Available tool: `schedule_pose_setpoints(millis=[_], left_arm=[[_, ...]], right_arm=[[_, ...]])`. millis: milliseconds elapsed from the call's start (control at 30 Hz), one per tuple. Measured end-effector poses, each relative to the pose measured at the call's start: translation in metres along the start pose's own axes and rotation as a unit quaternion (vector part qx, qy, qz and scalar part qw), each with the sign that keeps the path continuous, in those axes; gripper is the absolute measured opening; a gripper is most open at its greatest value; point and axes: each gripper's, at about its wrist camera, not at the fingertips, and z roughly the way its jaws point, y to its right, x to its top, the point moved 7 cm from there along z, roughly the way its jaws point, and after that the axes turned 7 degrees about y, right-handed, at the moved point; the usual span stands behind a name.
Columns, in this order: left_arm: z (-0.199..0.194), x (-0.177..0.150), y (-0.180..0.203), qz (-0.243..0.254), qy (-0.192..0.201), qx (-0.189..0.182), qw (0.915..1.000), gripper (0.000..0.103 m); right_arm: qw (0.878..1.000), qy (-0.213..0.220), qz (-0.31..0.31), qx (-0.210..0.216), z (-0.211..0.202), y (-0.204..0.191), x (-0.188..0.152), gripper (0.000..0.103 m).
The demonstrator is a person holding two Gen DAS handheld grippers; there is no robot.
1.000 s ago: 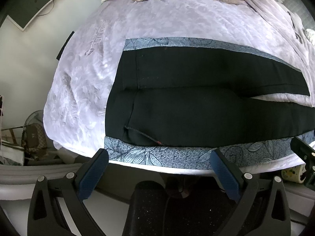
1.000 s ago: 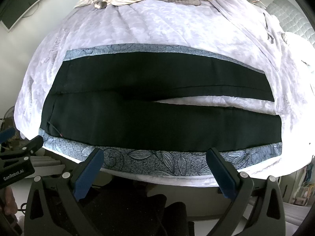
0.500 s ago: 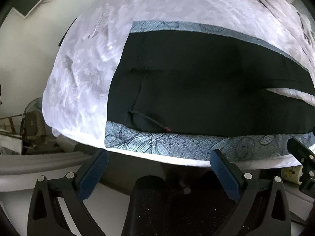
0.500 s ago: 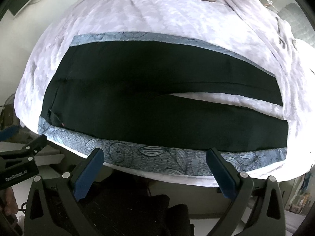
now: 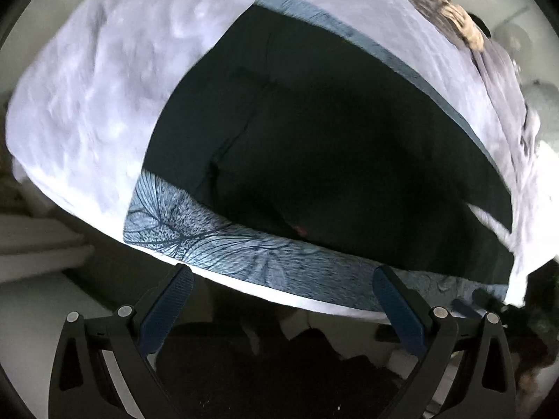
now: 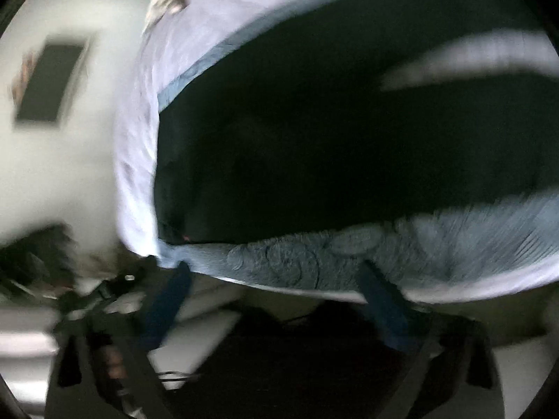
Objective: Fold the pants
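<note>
Two grippers hang over the near edge of a bed, each seen from its own wrist camera; the left gripper [image 5: 283, 289] stands with its blue-padded fingers [image 5: 167, 310] spread wide and nothing between them; the right gripper [image 6: 276, 282] is blurred, its jaws have just been closing, yet they are still apart with no cloth between them. Ahead of both tools, just past the fingertips, the black pants [image 5: 332, 146] lie spread flat on a blue-grey leaf-patterned cloth [image 5: 223, 241], which lies on a pale lavender bedspread [image 5: 97, 104]; a strip of the patterned cloth runs between the fingertips and the near hem of the pants. Up and to the right of the left gripper, the two legs part, showing a pale wedge of bedspread; a heap of striped clothing [image 5: 440, 10] lies well beyond the pants.
</note>
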Motion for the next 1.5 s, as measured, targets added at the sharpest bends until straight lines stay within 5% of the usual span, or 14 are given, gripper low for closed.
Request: schedule_pose_setpoints(millis=[167, 367, 500, 700, 833, 1133, 1233, 1333, 1367, 1433, 1467, 1500], left_arm=[[0.020, -0.009, -0.013, -0.012, -0.011, -0.031, 0.9994, 0.103], [0.035, -0.009, -0.013, -0.044, -0.019, -0.050, 0.9976, 0.103], [0.033, -0.003, -0.011, -0.054, -0.011, -0.067, 0.9963, 0.103], [0.034, -0.002, -0.011, -0.069, -0.010, -0.078, 0.9945, 0.103], [0.017, -0.003, -0.020, -0.095, 0.006, -0.101, 0.9903, 0.103], [0.026, 0.011, -0.003, -0.187, 0.020, -0.175, 0.9664, 0.103], [0.023, 0.032, -0.004, -0.202, 0.042, -0.174, 0.9630, 0.080], [0.021, 0.044, -0.008, -0.182, 0.049, -0.157, 0.9694, 0.044], [0.020, 0.044, -0.008, -0.175, 0.049, -0.153, 0.9714, 0.040], [0.018, 0.045, -0.009, -0.160, 0.047, -0.142, 0.9757, 0.038], [0.017, 0.045, -0.007, -0.155, 0.044, -0.137, 0.9774, 0.035], [0.016, 0.047, -0.004, -0.151, 0.044, -0.134, 0.9784, 0.035]], right_arm=[[0.997, -0.030, 0.047, 0.044, 0.009, 0.039, -0.023, 0.070], [0.992, 0.004, 0.097, 0.075, 0.028, 0.057, -0.006, 0.070], [0.985, 0.025, 0.101, 0.140, 0.022, 0.043, 0.003, 0.070], [0.974, -0.031, 0.091, 0.203, 0.063, 0.002, -0.009, 0.071], [0.964, -0.025, 0.089, 0.249, 0.066, -0.033, 0.002, 0.073], [0.950, -0.016, 0.066, 0.305, 0.028, -0.078, 0.025, 0.075], [0.958, -0.028, 0.054, 0.282, 0.028, -0.067, 0.019, 0.075], [0.967, -0.019, 0.068, 0.246, 0.028, -0.038, 0.016, 0.075], [0.969, -0.013, 0.078, 0.235, 0.031, -0.026, 0.017, 0.075], [0.971, -0.002, 0.116, 0.211, 0.029, 0.002, 0.017, 0.071], [0.969, 0.002, 0.136, 0.205, 0.027, 0.014, 0.018, 0.051], [0.968, 0.004, 0.154, 0.196, 0.026, 0.024, 0.018, 0.014]])
